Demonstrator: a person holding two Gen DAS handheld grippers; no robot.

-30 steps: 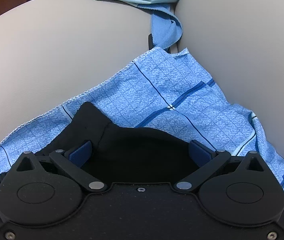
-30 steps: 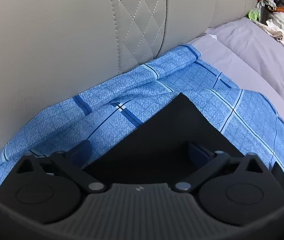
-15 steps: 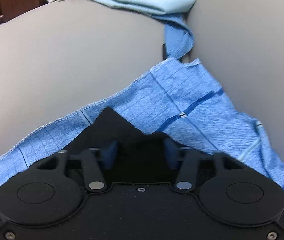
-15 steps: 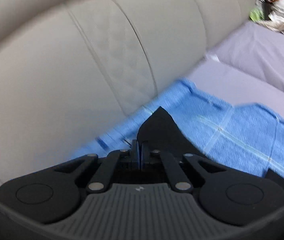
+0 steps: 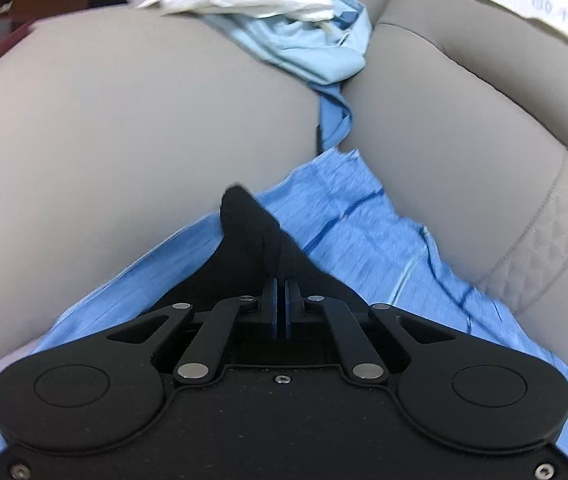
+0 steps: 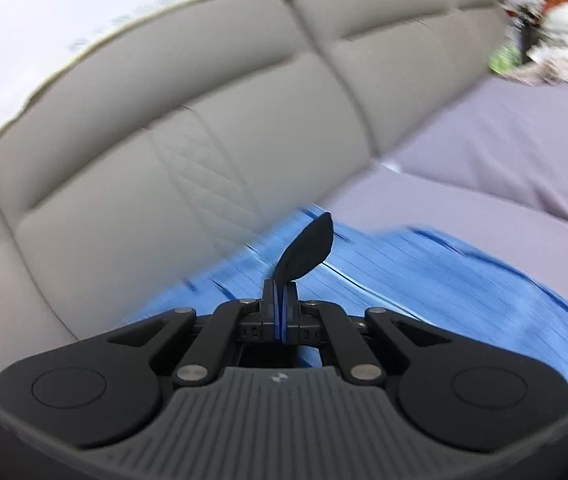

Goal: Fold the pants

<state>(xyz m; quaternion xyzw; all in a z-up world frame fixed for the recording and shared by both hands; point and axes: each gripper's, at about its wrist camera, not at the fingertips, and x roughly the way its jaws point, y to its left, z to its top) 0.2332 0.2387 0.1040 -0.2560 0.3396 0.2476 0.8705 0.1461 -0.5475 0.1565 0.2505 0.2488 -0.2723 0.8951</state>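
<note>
Pants, black, pinched at two corners above a blue checked cloth on a grey sofa.

Left wrist view: your left gripper (image 5: pixel 280 280) has its jaws clamped on a corner of the pants (image 5: pixel 252 224), over the blue checked cloth (image 5: pixel 347 232). Right wrist view: your right gripper (image 6: pixel 280 300) clamps only a thin tip of the pants (image 6: pixel 307 252); a hard pull could slip it free.

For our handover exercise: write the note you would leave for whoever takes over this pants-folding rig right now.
Left gripper: shut on a corner of the black pants.
Right gripper: shut on another corner.
Both corners are raised above the blue checked cloth on the grey sofa.
Done: both corners gripped.
Left: carry them over to make the fold, lay flat, release. The pants' far end is hidden.
</note>
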